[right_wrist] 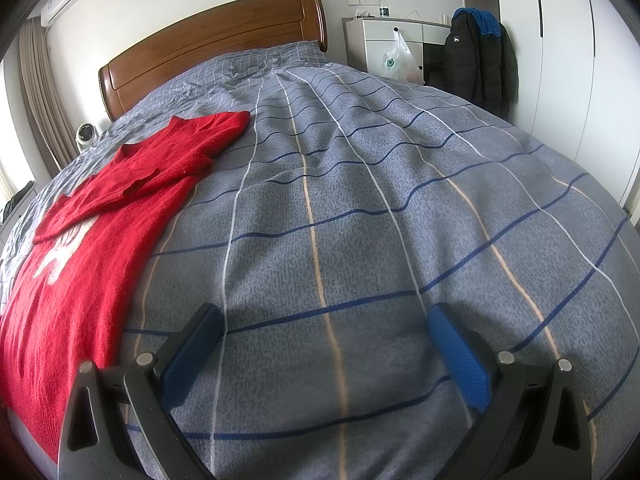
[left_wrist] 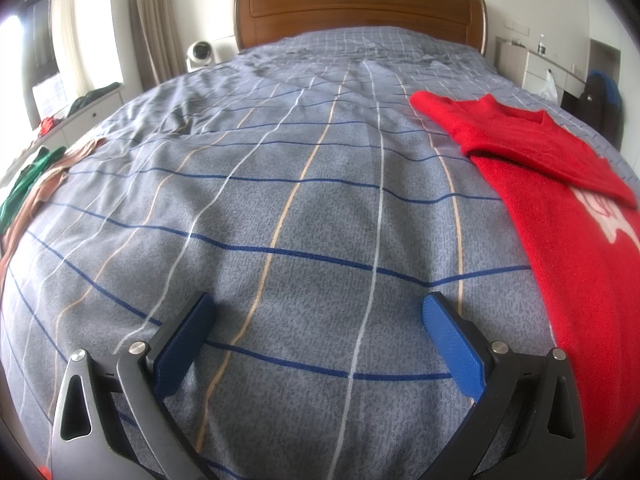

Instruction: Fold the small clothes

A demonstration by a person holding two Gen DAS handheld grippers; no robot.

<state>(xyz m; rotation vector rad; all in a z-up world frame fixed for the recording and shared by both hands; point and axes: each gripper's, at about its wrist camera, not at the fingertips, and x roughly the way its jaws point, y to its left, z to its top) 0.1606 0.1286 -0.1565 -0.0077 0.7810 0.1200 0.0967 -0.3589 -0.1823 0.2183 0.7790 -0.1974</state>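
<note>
The red sweater [left_wrist: 560, 216] lies between the two tools — right of the left gripper [left_wrist: 316, 336], left of the right gripper [right_wrist: 326, 340]. Both jaws spread, empty. Probably soft, limp knit — pinch a hem corner.

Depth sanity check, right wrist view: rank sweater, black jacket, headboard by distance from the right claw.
From the right claw:
1. Sweater, left, beside the claw.
2. Black jacket, far right, past the bed.
3. Headboard, far end of the bed, upper left.

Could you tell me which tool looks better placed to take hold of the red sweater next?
Neither clearly: the red sweater lies between them, its edge close beside both the left tool and right tool, both open and empty.
</note>
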